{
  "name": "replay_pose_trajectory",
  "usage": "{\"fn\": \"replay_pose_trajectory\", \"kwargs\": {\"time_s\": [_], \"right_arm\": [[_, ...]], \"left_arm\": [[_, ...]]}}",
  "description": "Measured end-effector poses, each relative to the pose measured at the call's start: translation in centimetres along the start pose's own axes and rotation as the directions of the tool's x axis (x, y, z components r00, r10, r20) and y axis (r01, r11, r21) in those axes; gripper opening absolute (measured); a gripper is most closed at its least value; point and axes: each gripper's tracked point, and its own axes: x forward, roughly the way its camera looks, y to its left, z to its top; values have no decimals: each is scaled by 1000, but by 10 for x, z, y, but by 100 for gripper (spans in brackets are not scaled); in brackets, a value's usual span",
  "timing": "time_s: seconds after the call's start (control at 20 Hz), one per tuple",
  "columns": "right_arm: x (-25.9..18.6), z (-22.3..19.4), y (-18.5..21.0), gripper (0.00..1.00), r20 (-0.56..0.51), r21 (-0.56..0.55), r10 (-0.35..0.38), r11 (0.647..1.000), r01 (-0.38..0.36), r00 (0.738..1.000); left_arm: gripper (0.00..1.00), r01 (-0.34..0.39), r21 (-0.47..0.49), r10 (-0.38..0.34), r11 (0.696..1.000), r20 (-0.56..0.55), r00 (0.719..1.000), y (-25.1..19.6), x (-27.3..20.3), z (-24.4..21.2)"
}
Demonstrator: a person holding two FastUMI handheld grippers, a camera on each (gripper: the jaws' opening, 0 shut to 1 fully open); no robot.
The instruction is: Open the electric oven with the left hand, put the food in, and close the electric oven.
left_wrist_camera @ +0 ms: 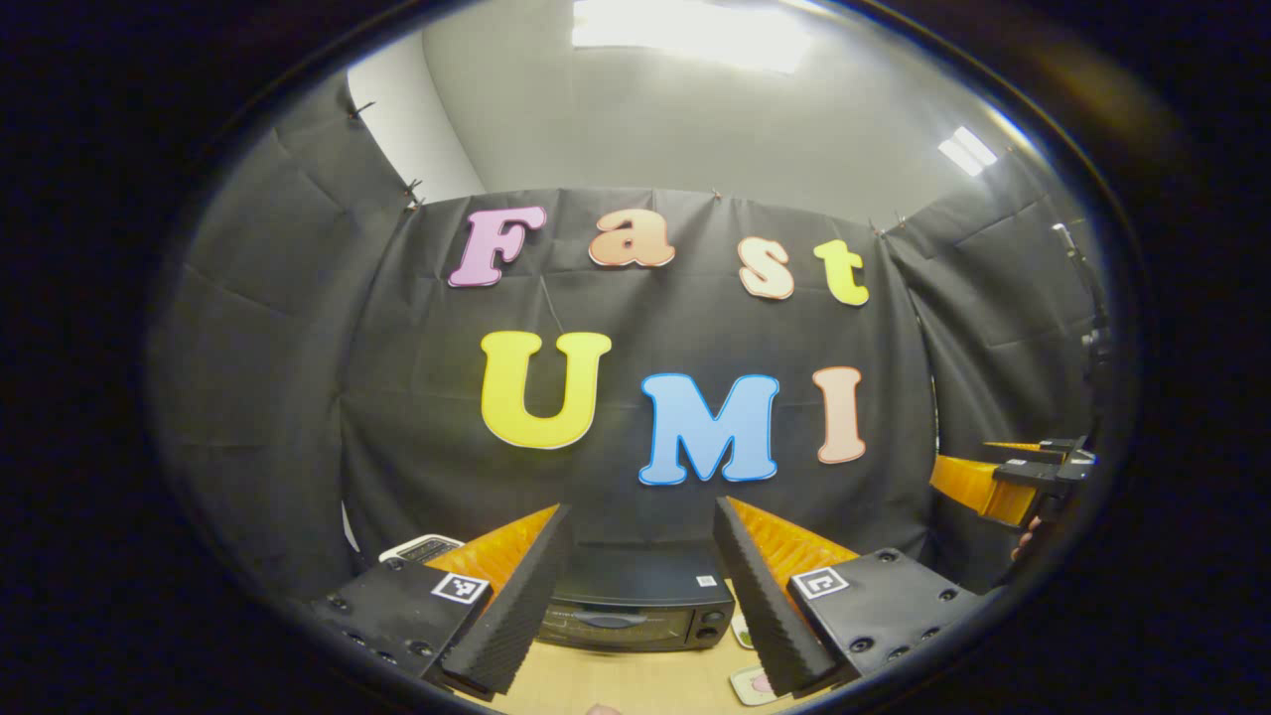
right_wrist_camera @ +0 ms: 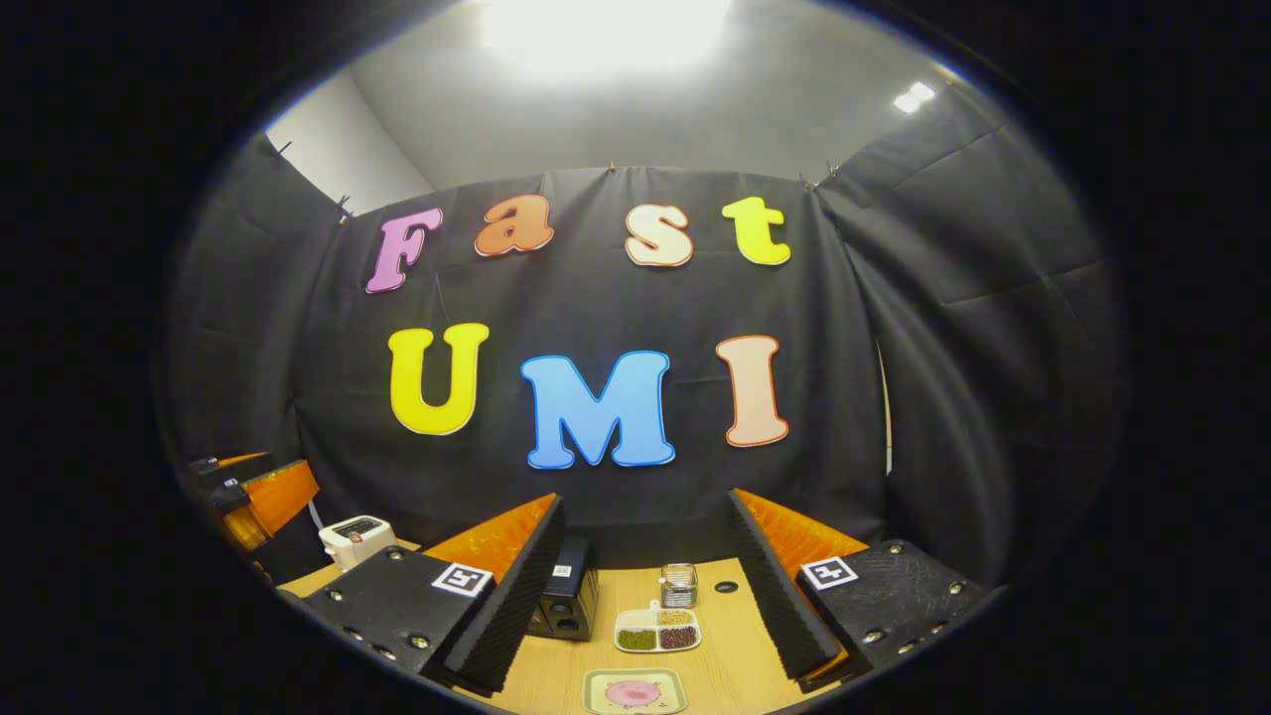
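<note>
Left gripper view: my left claw (left_wrist_camera: pixel 640 596) is held up above the table (left_wrist_camera: pixel 635 685), its two fingers (left_wrist_camera: pixel 516 606) spread wide apart with nothing between them. Through the gap I see the oven (left_wrist_camera: pixel 640 604), a dark box standing toward the far edge of the table with its door shut, handle across the front and two knobs at its right end. A white toaster (left_wrist_camera: pixel 422 547) peeks out past my left finger, near the far left corner. Just right of the oven a sliver of a small dish (left_wrist_camera: pixel 740 629) shows, and nearer me, by the right finger, the corner of a plate (left_wrist_camera: pixel 752 685) with something pink on it. My right claw (left_wrist_camera: pixel 1023 482) hangs in the air at the right edge, with part of a hand under it; I cannot tell its state from this view.

Right gripper view: my right claw (right_wrist_camera: pixel 645 596) is also raised above the table (right_wrist_camera: pixel 735 665), fingers (right_wrist_camera: pixel 506 616) wide apart and empty. The oven (right_wrist_camera: pixel 566 601) sits half hidden behind the left finger, seen from its knob end. Right of it, well apart from the oven, lies a white divided dish (right_wrist_camera: pixel 657 631) with green, tan and dark red fillings, and behind that a small glass jar (right_wrist_camera: pixel 678 585). The food (right_wrist_camera: pixel 634 692), pink, lies on a square plate (right_wrist_camera: pixel 596 695) at the near edge. The toaster (right_wrist_camera: pixel 355 538) stands at the far left, with my left claw (right_wrist_camera: pixel 253 497) in the air beside it.
</note>
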Motion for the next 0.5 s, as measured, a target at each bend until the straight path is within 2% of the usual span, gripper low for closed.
{"fn": "replay_pose_trajectory", "kwargs": {"time_s": [0.15,0.2,0.25,0.5], "right_arm": [[3,-1,-7,97,-4,8,13,1000,-13,1000],[5,-6,-7,100,-15,15,23,1000,-23,1000],[6,-9,-7,97,-23,22,33,999,-33,999],[20,-29,-9,98,-60,46,65,997,-62,996]], "left_arm": [[98,-15,8,16,1000,-25,1000,-5,7,-6],[95,-26,8,26,1000,-31,999,-5,10,-9],[95,-37,6,37,999,-36,999,-5,13,-11],[98,-77,48,81,996,-94,992,14,31,-38]]}}
